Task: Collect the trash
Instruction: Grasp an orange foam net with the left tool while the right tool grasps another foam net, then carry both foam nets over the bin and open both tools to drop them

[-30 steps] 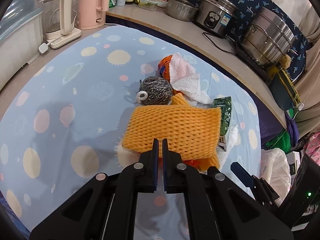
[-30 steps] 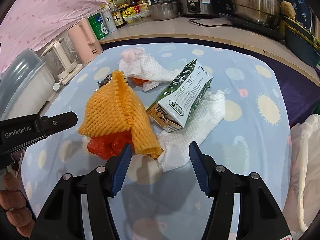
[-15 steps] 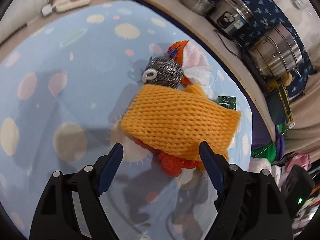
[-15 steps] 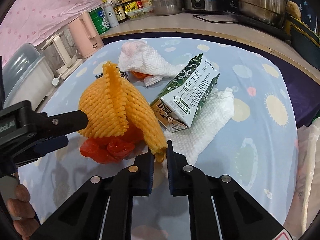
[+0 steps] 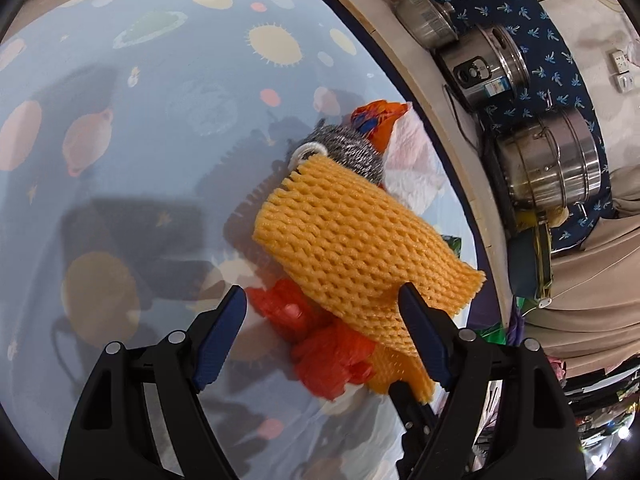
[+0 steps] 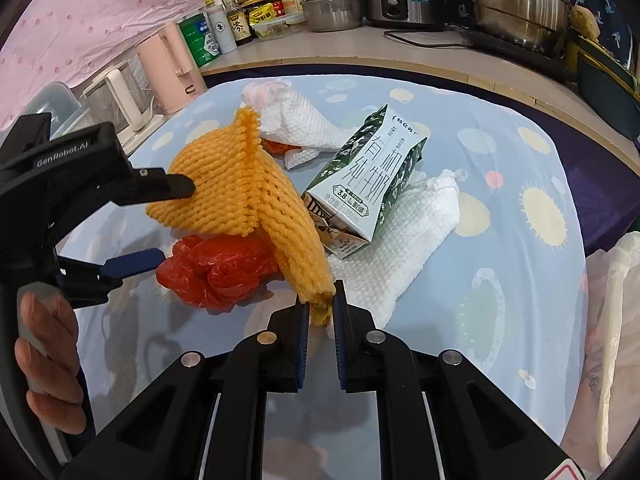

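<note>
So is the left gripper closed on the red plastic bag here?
No. The left gripper stands open, its fingers either side of the red plastic bag and orange foam net, pressing on neither.

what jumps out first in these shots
The orange foam net draped over the trash pile mid-table stands out first, one corner pinched in the right gripper. Under it lies a red plastic bag, with the open left gripper hanging over both. Right of the net, a green milk carton leans on a white paper towel.
</note>
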### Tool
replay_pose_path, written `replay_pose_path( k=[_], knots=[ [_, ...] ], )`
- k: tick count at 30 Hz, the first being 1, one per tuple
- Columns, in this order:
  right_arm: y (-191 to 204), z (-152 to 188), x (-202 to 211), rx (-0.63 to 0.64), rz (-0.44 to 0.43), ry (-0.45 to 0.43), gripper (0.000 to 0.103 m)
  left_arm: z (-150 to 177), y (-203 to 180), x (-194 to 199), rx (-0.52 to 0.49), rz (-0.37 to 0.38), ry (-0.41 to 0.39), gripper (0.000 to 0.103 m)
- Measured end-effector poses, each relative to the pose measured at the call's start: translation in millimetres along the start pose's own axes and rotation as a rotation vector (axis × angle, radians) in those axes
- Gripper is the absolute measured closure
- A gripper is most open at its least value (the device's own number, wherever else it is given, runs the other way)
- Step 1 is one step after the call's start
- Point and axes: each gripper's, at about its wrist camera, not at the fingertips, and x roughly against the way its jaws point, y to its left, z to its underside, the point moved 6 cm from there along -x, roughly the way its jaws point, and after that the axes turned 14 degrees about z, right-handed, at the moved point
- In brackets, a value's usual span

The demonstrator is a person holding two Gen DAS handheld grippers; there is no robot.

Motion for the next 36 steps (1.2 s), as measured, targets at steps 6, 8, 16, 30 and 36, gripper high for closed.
replay_pose_path(
  k=[6, 8, 16, 30, 36],
  knots=[
    [1.3, 0.4, 4.8, 0.010, -0.003, -0.010, 0.092, -6.1, -15.4, -6.7, -0.041, 0.002, -0.008, 0.039],
    [1.8, 0.8, 7.0, 0.013, -0.004, -0.015, 0.092, -6.1, -22.3, -9.7, -0.065, 0.012, 0.004, 0.057],
    [-7.0, 2.1, 20.7, -0.005, -0.006, -0.032, 0.093, -3.1, -49.5, 3.2, -0.187, -0.032, -0.030, 0.091],
    [-67.6, -4.6, 88.5, -0.118, 0.043, -0.152, 0.093, 40.1, -119.6, 54.7, -0.430, -0.085, -0.063, 0.094],
    [-106.0, -2.8, 123.5, -0.183, 0.079, -0.210, 0.093, 74.0, -147.9, 66.2, -0.538, -0.101, -0.050, 0.094]
  ],
)
